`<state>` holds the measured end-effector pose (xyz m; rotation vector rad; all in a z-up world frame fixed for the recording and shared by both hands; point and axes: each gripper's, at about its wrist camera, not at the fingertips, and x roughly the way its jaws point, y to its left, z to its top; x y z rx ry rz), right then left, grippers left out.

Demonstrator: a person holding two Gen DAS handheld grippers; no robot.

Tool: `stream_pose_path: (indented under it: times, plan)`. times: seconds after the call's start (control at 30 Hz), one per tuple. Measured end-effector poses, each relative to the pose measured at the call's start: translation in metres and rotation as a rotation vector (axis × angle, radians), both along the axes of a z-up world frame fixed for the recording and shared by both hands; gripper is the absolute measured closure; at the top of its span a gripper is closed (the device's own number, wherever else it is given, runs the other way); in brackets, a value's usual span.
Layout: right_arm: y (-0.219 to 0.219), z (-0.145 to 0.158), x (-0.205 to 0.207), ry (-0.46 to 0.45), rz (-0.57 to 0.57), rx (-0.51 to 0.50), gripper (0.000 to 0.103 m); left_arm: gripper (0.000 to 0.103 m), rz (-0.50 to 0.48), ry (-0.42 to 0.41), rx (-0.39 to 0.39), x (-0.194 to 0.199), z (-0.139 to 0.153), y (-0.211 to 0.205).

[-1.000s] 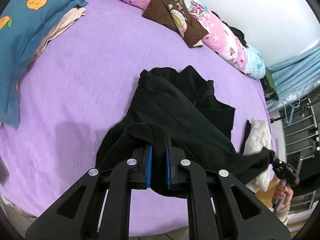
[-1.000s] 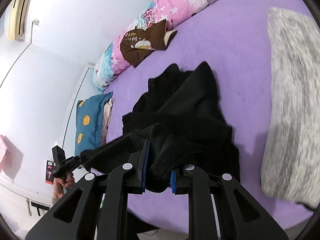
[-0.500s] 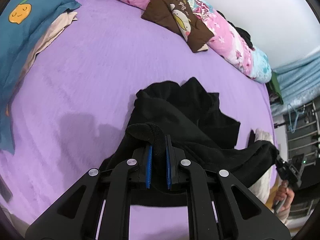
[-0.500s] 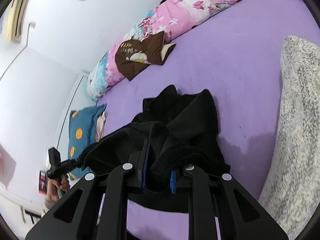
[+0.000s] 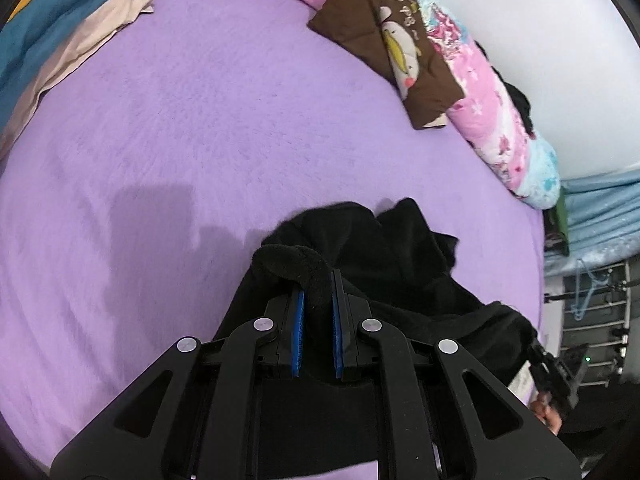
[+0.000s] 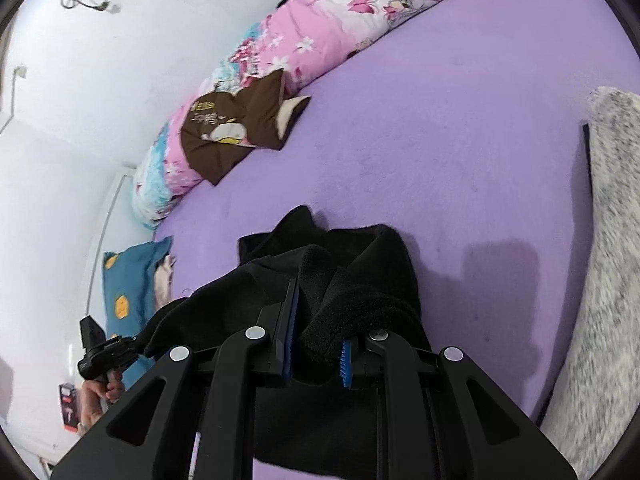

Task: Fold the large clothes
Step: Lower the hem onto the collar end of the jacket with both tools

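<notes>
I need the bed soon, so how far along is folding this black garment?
Early. Done: the left gripper and right gripper are each shut on an edge of the black garment, stretched between them. In hand: its far part lies crumpled on the purple bed. Left: no neat fold shows; the garment needs laying flat and folding.

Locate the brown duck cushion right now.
Brown duck cushion leans on the pink floral quilt roll at the purple bed's far edge: upper right in left-wrist view, upper left in right-wrist view.
</notes>
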<state>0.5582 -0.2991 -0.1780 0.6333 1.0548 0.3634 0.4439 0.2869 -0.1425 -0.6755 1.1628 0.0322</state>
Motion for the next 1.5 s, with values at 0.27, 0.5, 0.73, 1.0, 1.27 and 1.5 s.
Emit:
stream_pose_path:
  times: [0.27,0.5,0.73,1.0,1.27,1.5]
  plan:
    - [0.008,-0.021,0.027,0.014,-0.014,-0.042,0.087,0.092,-0.004,0.037,0.017,0.033,-0.027,0.006]
    - [0.015,-0.024,0.032,0.003,-0.005,-0.061,0.087,0.092,0.006,0.049,-0.002,0.034,-0.040,0.016]
    - [0.023,-0.026,0.037,-0.005,-0.003,-0.110,0.087,0.092,0.004,0.056,0.014,0.038,-0.046,0.016]
    - [0.029,-0.052,0.050,0.025,-0.023,-0.158,0.088,0.091,0.000,0.064,0.031,0.044,-0.059,0.014]
    - [0.036,-0.069,0.060,0.029,-0.029,-0.200,0.088,0.090,-0.008,0.070,0.054,0.049,-0.070,0.013]
    - [0.041,-0.079,0.063,0.033,-0.025,-0.233,0.088,0.090,-0.012,0.071,0.066,0.049,-0.075,0.013]
